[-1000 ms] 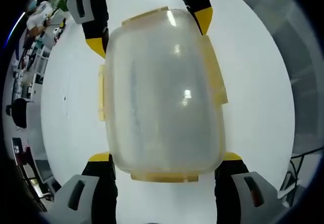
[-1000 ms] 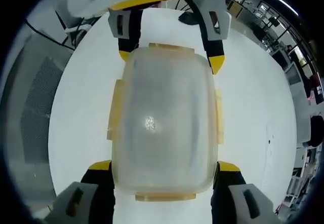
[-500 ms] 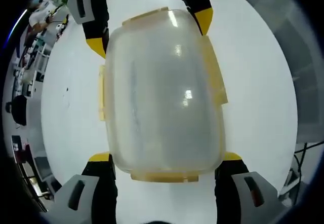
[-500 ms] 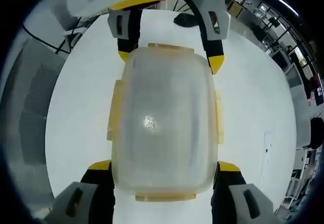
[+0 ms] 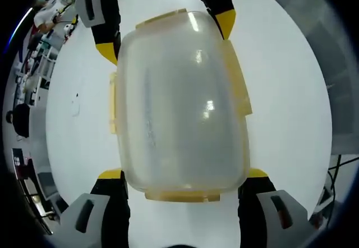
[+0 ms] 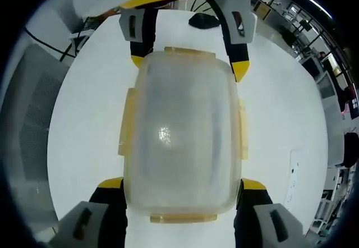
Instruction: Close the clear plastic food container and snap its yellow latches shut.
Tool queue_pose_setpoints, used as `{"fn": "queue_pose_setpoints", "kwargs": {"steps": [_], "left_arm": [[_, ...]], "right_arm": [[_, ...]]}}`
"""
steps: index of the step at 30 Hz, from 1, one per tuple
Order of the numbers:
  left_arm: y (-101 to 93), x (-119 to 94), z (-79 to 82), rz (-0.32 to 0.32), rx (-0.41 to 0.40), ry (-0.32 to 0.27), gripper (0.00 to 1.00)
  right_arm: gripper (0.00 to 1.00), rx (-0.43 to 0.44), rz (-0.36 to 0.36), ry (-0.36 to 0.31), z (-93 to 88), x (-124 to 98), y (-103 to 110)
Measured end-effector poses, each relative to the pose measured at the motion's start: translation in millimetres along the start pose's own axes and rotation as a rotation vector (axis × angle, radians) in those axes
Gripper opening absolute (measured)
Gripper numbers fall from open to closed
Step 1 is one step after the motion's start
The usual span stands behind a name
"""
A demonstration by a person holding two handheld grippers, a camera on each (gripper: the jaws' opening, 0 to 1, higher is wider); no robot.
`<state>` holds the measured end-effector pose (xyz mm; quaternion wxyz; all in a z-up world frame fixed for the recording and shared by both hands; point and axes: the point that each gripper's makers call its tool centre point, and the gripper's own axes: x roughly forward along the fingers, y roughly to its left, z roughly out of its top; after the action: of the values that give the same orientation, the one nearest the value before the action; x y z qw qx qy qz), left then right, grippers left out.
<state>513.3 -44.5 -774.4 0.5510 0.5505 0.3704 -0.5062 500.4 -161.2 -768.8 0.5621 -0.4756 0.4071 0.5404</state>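
The clear, rounded plastic food container (image 5: 179, 102) sits on the white table (image 5: 280, 91), lid on; the left gripper (image 5: 182, 183) and right gripper (image 6: 182, 189) clasp its opposite ends; yellow latches (image 6: 128, 122) apparently lie flat, so little seems left.

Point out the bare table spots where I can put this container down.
The white table lies bare on both long sides of the container. Its short ends are crowded: the left gripper at one, the right gripper at the other.
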Motion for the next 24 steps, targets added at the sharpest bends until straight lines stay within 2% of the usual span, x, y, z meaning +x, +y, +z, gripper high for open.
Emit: {"fn": "queue_pose_setpoints", "kwargs": {"steps": [24], "left_arm": [[-0.2, 0.0, -0.4, 0.005, -0.004, 0.004, 0.78]], "right_arm": [[0.81, 0.007, -0.021, -0.018, 1.7, 1.3, -1.6]]}}
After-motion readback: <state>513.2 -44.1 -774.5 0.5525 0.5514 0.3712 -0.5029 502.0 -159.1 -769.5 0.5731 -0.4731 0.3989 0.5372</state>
